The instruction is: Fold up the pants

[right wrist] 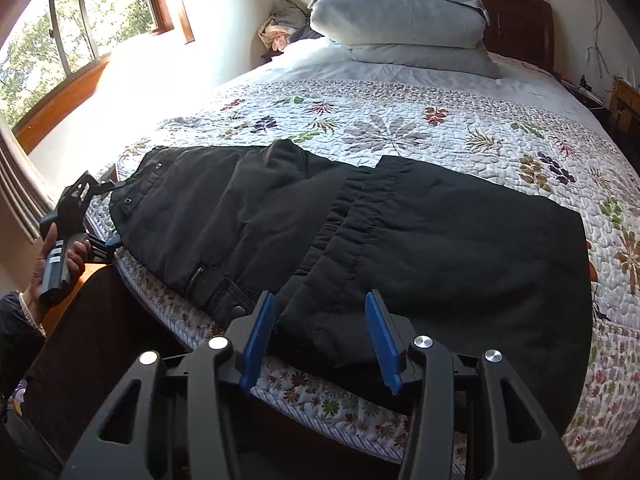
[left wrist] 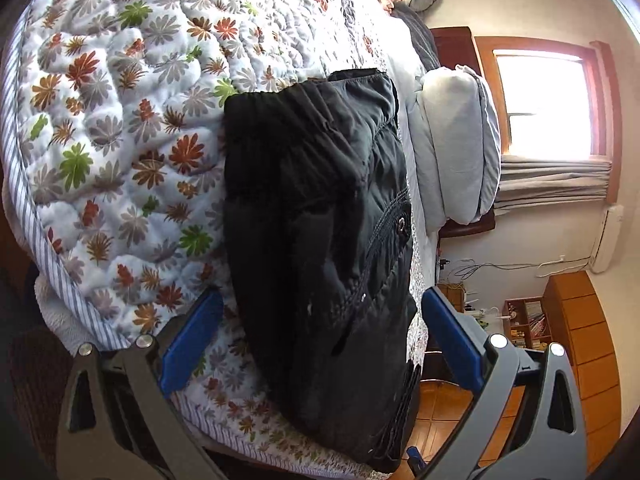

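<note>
Black pants point(right wrist: 360, 220) lie along the near edge of the bed, folded over so the elastic waistband lies across the middle. In the left wrist view the pants point(left wrist: 316, 216) run away from me, lengthwise. My left gripper point(left wrist: 320, 312) is open, its blue pads either side of the near end of the pants, gripping nothing. It also shows at the left in the right wrist view point(right wrist: 96, 216), held in a hand. My right gripper point(right wrist: 324, 320) is open, its pads on either side of the folded front edge of the pants.
The floral quilt point(right wrist: 400, 128) covers the bed. Two stacked grey pillows point(right wrist: 400, 20) lie at the headboard. Windows point(right wrist: 60, 40) are on the left wall. A wooden dresser point(left wrist: 580, 340) and shelf stand on the wood floor beside the bed.
</note>
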Available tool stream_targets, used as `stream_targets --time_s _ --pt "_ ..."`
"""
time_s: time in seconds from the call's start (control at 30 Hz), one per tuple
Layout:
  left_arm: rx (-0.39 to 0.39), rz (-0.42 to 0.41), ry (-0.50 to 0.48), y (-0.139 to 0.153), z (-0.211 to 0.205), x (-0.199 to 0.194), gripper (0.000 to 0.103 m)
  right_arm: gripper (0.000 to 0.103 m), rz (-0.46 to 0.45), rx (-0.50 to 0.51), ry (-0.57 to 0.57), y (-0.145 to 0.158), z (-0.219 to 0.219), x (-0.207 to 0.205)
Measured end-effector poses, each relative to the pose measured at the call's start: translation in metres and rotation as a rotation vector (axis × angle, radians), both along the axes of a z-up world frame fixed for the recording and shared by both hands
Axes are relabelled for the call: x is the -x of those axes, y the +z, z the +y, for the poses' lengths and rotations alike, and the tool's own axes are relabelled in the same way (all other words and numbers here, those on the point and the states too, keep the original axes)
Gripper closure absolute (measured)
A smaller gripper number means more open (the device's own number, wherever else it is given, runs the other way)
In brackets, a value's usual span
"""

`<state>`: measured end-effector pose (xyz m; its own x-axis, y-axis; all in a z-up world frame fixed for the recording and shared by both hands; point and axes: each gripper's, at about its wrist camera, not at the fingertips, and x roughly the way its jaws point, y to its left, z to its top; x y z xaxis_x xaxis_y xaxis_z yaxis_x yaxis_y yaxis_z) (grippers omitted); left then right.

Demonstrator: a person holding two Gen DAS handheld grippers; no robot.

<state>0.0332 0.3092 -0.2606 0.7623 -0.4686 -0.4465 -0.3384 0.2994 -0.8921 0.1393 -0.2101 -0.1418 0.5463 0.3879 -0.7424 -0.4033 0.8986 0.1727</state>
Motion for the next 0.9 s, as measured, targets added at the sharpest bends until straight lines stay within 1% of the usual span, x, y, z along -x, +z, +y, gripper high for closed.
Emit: stream_targets --time_s 0.03,0.07,0.1,0.13,0.17,0.2,0.27,0.3,0.37,0.5,0.53,0.6,0.63,0.7,0.73,0.77,0.8,0.83,0.87,0.9 --pt "0.016 -0.02 0.01 0.0 0.0 0.002 0.004 0.054 0.006 0.005 0.003 -0.001 0.002 -0.001" --pt "0.048 -0.061 0.012 0.0 0.001 0.004 0.004 0.054 0.011 0.008 0.005 -0.003 0.004 -0.002" --pt "0.107 -0.131 0.003 0.0 0.0 0.003 0.004 0.054 0.016 0.012 0.006 -0.004 0.005 -0.003" --pt "0.158 -0.182 -0.004 -0.001 0.0 0.008 0.004 0.054 0.023 0.015 0.007 -0.006 0.007 -0.004" --pt "0.183 -0.209 -0.002 0.001 -0.001 0.009 0.004 0.054 0.031 0.017 0.008 -0.008 0.008 -0.005" --pt "0.175 -0.206 -0.007 0.002 -0.002 0.006 0.004 0.054 0.035 0.017 0.009 -0.008 0.01 -0.006" --pt "0.131 -0.168 -0.016 0.0 -0.006 -0.002 0.004 0.054 0.035 0.019 0.017 -0.009 0.013 -0.006" --pt "0.127 -0.159 -0.005 -0.003 -0.006 -0.003 0.004 0.054 0.033 0.019 0.021 -0.009 0.015 -0.006" --pt "0.16 -0.173 0.007 -0.01 -0.006 -0.006 0.004 0.054 0.033 0.03 0.027 -0.009 0.017 -0.006" --pt "0.144 -0.16 0.009 -0.01 -0.007 -0.015 0.003 0.053 0.04 0.044 0.03 -0.011 0.019 -0.006" --pt "0.144 -0.165 0.006 -0.009 -0.009 -0.018 0.004 0.051 0.044 0.046 0.027 -0.012 0.019 -0.006" --pt "0.179 -0.189 0.013 -0.006 -0.007 -0.017 0.004 0.05 0.05 0.048 0.024 -0.014 0.018 -0.006" --pt "0.186 -0.184 0.02 -0.005 -0.007 -0.019 0.004 0.05 0.048 0.049 0.024 -0.014 0.018 -0.005" --pt "0.161 -0.168 0.027 -0.004 -0.008 -0.017 0.005 0.05 0.047 0.053 0.026 -0.014 0.019 -0.005" --pt "0.138 -0.153 0.026 -0.002 -0.01 -0.022 0.01 0.05 0.046 0.056 0.026 -0.014 0.019 -0.005" --pt "0.107 -0.132 0.025 -0.001 -0.012 -0.024 0.02 0.049 0.046 0.059 0.026 -0.014 0.019 -0.005" --pt "0.077 -0.109 0.027 -0.001 -0.012 -0.024 0.029 0.048 0.046 0.062 0.024 -0.014 0.019 -0.006" --pt "0.049 -0.077 0.021 -0.002 -0.013 -0.026 0.05 0.044 0.047 0.062 0.022 -0.014 0.019 -0.006" --pt "0.035 -0.046 0.019 -0.005 -0.012 -0.029 0.065 0.041 0.048 0.056 0.021 -0.015 0.018 -0.006" --pt "0.052 -0.045 0.024 -0.008 -0.012 -0.031 0.065 0.041 0.05 0.051 0.02 -0.015 0.018 -0.007"
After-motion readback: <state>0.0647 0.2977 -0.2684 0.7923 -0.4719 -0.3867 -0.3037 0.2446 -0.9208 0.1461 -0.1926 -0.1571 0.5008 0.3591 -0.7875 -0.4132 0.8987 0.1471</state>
